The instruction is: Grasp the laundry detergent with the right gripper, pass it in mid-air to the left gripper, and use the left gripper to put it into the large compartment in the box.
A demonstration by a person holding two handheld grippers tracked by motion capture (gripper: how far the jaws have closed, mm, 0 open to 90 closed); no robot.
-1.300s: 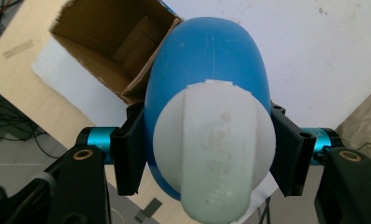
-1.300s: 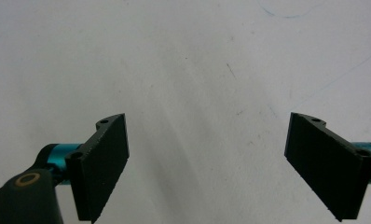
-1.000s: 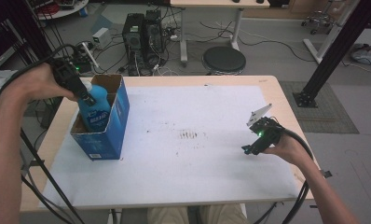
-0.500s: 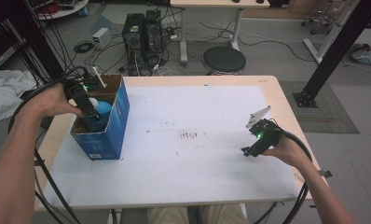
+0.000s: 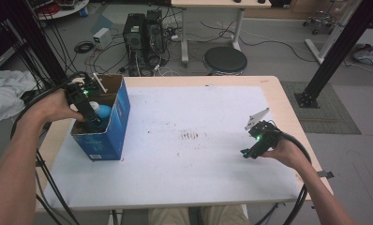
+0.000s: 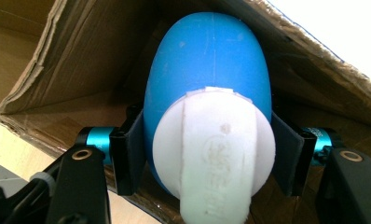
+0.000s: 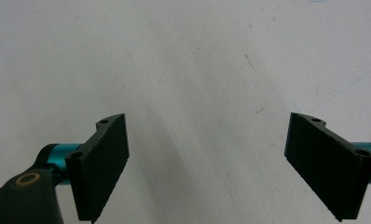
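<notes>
A blue egg-shaped object with a white base [image 6: 211,116] sits between the jaws of my left gripper [image 6: 207,154], which is shut on it inside a blue cardboard box [image 5: 110,123]. From the high view the left gripper [image 5: 93,121] reaches down into the box at the table's left, and the blue object [image 5: 103,111] peeks out beside it. My right gripper [image 5: 246,152] hovers low over the white table top [image 5: 189,150] at the right, open and empty. In the right gripper view its jaws stand wide apart, the gripper [image 7: 207,158] over bare white surface.
Brown inner walls of the box [image 6: 72,70] close in around the left gripper. The table's wooden edge [image 5: 287,98] runs along the right. Behind the table are computer towers [image 5: 142,28], a round stool [image 5: 225,60] and a black frame post [image 5: 334,51].
My left gripper has lowered the blue object from above the box down into it. The right gripper has stayed in place, open.
</notes>
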